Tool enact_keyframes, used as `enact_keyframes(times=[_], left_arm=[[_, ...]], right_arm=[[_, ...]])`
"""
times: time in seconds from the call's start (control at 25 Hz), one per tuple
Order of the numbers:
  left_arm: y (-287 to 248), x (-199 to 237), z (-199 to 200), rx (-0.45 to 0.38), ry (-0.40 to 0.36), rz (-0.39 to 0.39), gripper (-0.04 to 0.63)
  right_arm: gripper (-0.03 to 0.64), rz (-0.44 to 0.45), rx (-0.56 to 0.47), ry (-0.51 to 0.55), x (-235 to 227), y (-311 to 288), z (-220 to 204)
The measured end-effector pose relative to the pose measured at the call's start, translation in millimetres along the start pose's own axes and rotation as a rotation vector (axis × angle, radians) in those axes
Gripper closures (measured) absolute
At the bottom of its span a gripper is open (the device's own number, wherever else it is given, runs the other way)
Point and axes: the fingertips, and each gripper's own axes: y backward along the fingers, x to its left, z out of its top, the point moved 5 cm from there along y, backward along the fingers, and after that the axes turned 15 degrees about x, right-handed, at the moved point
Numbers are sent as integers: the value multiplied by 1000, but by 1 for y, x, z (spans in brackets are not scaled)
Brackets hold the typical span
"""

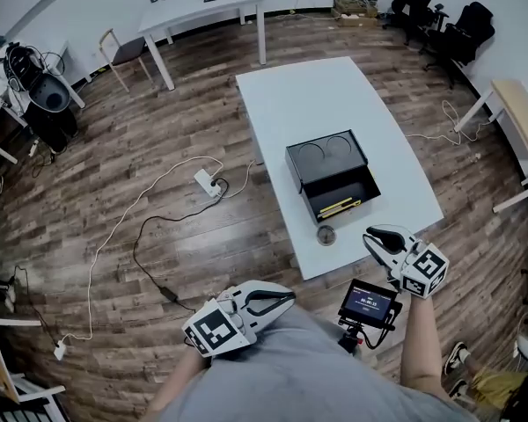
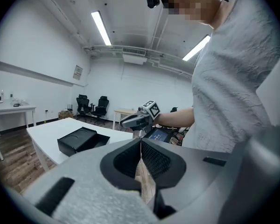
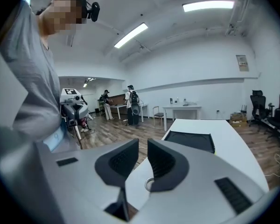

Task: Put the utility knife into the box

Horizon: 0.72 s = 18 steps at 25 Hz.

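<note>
A black box (image 1: 334, 178) stands open on the white table (image 1: 334, 95), its lid folded back. The yellow and black utility knife (image 1: 339, 207) lies inside its tray. My right gripper (image 1: 380, 237) hovers off the table's near corner, to the right of the box, jaws a narrow gap apart and empty; its own view (image 3: 143, 146) looks along the table at the box (image 3: 189, 140). My left gripper (image 1: 284, 296) hangs low by my body, off the table, shut on nothing; its view (image 2: 141, 146) shows the box (image 2: 79, 140) further off.
A small round ring (image 1: 326, 235) lies on the table near its front edge, just in front of the box. A small screen (image 1: 368, 303) on a stand sits below the right gripper. Cables and a power strip (image 1: 208, 182) cross the wooden floor on the left.
</note>
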Motion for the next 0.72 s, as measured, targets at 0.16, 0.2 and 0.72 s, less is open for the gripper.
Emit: enact_keyframes(times=[0.16,0.2,0.72], left_arm=[[-4,1,3,-5,-6,-1,578],[-4,2,3,-6,-8,-1,578],[-1,4,8,-23,-38,-6,578]], right_arm=[[546,-3,6,27,15,14,1],[546,-10,16,45,19,17,2],[546,-83,-32,59,50,57,48]])
